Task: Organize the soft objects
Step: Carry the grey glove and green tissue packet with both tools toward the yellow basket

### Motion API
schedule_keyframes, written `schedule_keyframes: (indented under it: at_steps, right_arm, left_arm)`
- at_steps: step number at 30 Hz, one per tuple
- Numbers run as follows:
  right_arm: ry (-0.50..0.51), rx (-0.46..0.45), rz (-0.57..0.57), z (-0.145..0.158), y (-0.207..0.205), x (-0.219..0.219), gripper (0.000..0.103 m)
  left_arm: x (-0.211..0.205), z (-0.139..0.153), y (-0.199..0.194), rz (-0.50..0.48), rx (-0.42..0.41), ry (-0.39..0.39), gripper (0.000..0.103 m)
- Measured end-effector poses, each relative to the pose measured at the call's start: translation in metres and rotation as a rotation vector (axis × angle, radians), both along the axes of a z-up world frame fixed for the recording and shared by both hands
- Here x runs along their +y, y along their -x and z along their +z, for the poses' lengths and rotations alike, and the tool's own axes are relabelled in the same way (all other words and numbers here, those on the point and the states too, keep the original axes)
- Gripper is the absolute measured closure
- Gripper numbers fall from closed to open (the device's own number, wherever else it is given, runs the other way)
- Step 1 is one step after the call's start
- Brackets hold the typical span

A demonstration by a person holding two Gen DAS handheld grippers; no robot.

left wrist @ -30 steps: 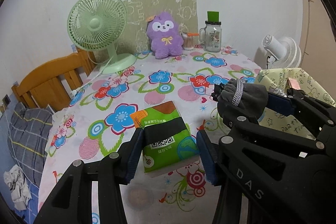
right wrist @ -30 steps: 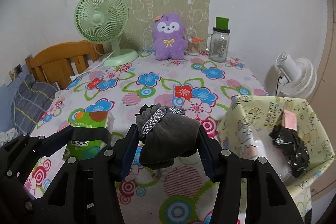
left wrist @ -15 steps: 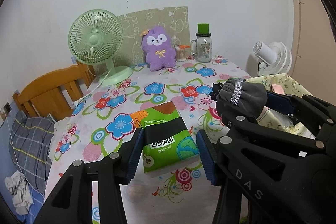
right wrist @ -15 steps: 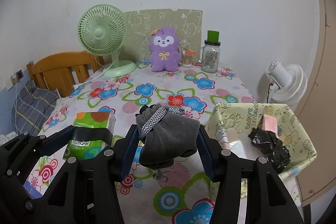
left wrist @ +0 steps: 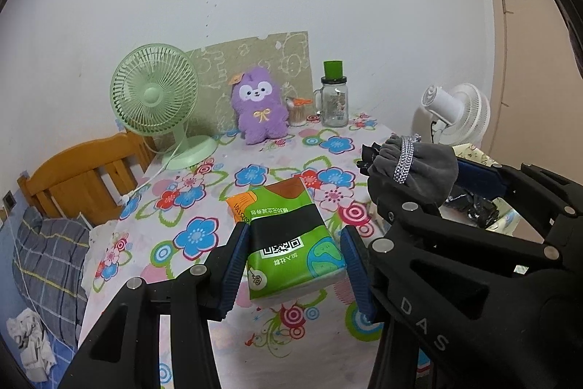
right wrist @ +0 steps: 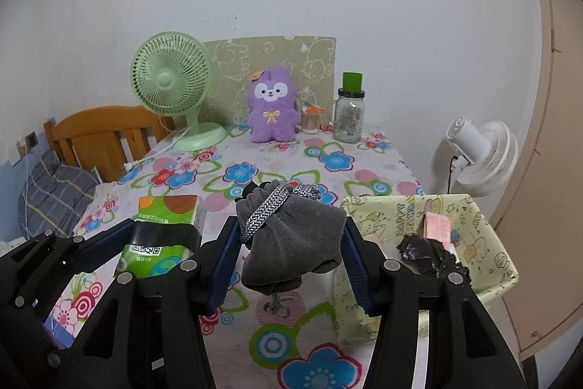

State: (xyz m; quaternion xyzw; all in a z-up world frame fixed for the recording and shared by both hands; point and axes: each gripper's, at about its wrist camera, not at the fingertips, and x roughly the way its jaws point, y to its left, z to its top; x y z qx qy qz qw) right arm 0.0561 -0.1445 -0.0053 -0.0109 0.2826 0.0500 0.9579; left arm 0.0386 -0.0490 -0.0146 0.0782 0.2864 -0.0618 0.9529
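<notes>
Left wrist view: the left hand-held gripper pinches a green tissue pack between its blue pads, lifted above the near part of the flowered desk. The pack's long axis runs along the fingers, its orange-brown end pointing toward the far edge. To its right the right hand-held gripper clamps a grey drawstring pouch, its gathered, corded mouth turned left and toward the far edge. A purple plush toy sits upright at the far edge, between a green fan and a glass jar.

Right wrist view: the right hand-held gripper squeezes the pouch by both sides – mouth up and away, the soft body sagging below the pads, clear of the desk. Beside the right edge stands a yellow patterned box, open at the top, holding a crumpled black bag and a pink item. The left hand-held gripper holds the tissue pack level beside it, both reaching forward side by side
</notes>
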Motion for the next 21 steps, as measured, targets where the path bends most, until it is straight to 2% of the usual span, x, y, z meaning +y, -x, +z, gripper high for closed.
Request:
schedule_keyframes:
  at_steps: [21]
  right_arm:
    - [0.018,-0.029,-0.058,0.016,-0.004,-0.045,0.045]
  left_arm:
    - [-0.05,0.013,-0.009,-0.083,-0.018,0.001,0.05]
